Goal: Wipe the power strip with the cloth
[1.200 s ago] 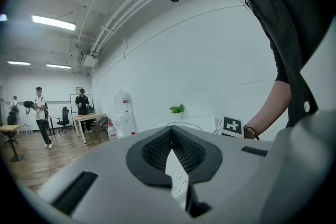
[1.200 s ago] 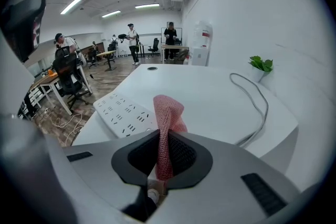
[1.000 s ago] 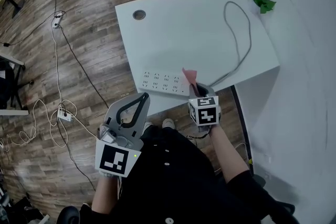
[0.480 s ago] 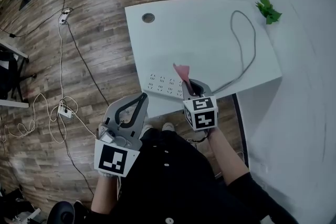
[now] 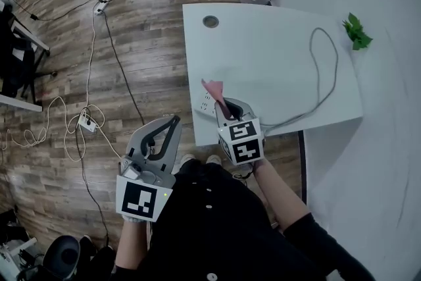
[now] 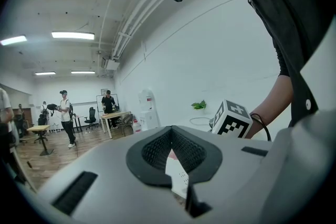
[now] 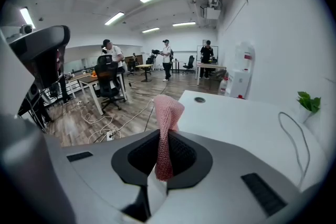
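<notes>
Right gripper (image 5: 222, 104) is clamping the pink cloth (image 5: 212, 87): jaws closed on it, with a bunched end sticking out past the tips toward the far left. It is hanging over the near-left corner of the white table (image 5: 276, 56), right above the power strip (image 5: 206, 104). The gripper body is covering most of the strip, so only its left end with a few socket holes is showing, lying by the table's near edge. Can't tell whether the cloth is touching the strip; in the right gripper view the cloth is standing up between the pads and the strip itself is hidden under the gripper. Left gripper (image 5: 173, 122) is idling off the table, to the near left of that corner, over the wooden floor (image 5: 131, 23). Its jaws are closed tip to tip and gripping nothing, and the left gripper view is only showing a bit of the strip through the loop between the pads. The strip's grey cable (image 5: 320, 76) is looping across the right half of the table toward the far side. A small green plant (image 5: 357, 31) is sitting at the far right corner, well apart from both grippers.
</notes>
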Demonstrator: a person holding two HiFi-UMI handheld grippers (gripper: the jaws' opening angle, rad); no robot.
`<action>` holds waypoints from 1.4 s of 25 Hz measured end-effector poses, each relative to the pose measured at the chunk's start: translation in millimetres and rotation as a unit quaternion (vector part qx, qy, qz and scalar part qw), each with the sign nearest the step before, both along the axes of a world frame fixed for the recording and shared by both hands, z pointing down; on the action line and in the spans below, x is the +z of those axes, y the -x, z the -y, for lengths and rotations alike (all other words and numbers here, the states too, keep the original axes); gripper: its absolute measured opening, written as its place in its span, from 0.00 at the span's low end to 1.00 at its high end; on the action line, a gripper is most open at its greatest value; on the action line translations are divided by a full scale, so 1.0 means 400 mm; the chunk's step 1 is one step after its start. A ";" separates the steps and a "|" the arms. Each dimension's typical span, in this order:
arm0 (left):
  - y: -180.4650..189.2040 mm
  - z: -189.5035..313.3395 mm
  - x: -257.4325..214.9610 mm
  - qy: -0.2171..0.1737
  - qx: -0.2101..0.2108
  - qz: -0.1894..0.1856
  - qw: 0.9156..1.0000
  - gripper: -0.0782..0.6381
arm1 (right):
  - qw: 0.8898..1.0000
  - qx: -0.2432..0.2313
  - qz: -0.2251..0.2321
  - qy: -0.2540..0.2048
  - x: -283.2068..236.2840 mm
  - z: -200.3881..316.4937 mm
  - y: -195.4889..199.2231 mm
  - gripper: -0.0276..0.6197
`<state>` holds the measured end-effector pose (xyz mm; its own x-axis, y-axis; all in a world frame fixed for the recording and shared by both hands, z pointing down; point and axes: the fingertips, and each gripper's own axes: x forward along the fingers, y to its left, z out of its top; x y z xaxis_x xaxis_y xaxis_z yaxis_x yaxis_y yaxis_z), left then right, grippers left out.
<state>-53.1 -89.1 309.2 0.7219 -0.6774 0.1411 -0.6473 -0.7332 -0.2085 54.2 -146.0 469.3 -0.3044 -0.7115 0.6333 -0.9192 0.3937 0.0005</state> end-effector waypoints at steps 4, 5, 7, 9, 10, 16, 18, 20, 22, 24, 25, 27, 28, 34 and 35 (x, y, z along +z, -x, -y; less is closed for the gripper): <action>0.034 0.002 0.007 0.001 -0.025 0.002 1.000 0.13 | 0.999 -0.038 0.008 0.004 0.012 0.012 0.077 0.13; 0.040 0.002 0.008 0.001 -0.030 0.002 1.000 0.13 | 0.999 -0.046 0.009 0.007 0.018 0.013 0.093 0.13; 0.050 0.000 0.011 0.005 -0.040 0.003 0.999 0.13 | 0.998 -0.060 0.007 0.013 0.036 0.014 0.118 0.13; 0.056 -0.001 0.006 -0.001 -0.046 0.000 0.999 0.13 | 0.997 -0.070 0.007 0.019 0.055 0.015 0.138 0.13; 0.060 -0.001 0.004 -0.004 -0.048 -0.001 0.999 0.13 | 0.997 -0.073 0.007 0.023 0.064 0.014 0.149 0.13; 0.085 -0.010 0.012 -0.003 -0.061 0.006 0.998 0.13 | 0.995 -0.085 0.002 0.059 0.138 -0.002 0.179 0.13; 0.089 -0.010 0.015 -0.001 -0.063 0.009 0.998 0.13 | 0.994 -0.086 -0.005 0.068 0.161 -0.006 0.177 0.13; 0.092 -0.012 0.016 0.002 -0.064 0.009 0.998 0.13 | 0.993 -0.089 -0.012 0.075 0.178 -0.012 0.175 0.13; 0.090 -0.012 0.016 0.001 -0.064 0.009 0.998 0.13 | 0.992 -0.096 -0.024 0.078 0.191 -0.016 0.171 0.13; 0.085 -0.008 0.016 -0.001 -0.063 0.009 0.998 0.13 | 0.991 -0.098 -0.031 0.081 0.203 -0.018 0.164 0.13; 0.083 -0.006 0.015 -0.002 -0.062 0.008 0.998 0.13 | 0.991 -0.097 -0.031 0.084 0.208 -0.017 0.161 0.13; 0.080 -0.004 0.015 -0.001 -0.061 0.007 0.998 0.13 | 0.992 -0.090 -0.027 0.089 0.217 -0.015 0.157 0.13; 0.079 -0.004 0.017 -0.001 -0.060 0.008 0.998 0.13 | 0.992 -0.085 -0.020 0.093 0.220 -0.014 0.156 0.13; 0.059 -0.004 0.022 -0.003 -0.050 0.009 0.999 0.13 | 0.995 -0.054 0.004 0.088 0.220 0.003 0.130 0.13; 0.056 -0.004 0.023 -0.002 -0.048 0.009 0.999 0.13 | 0.995 -0.051 0.004 0.088 0.221 0.004 0.124 0.13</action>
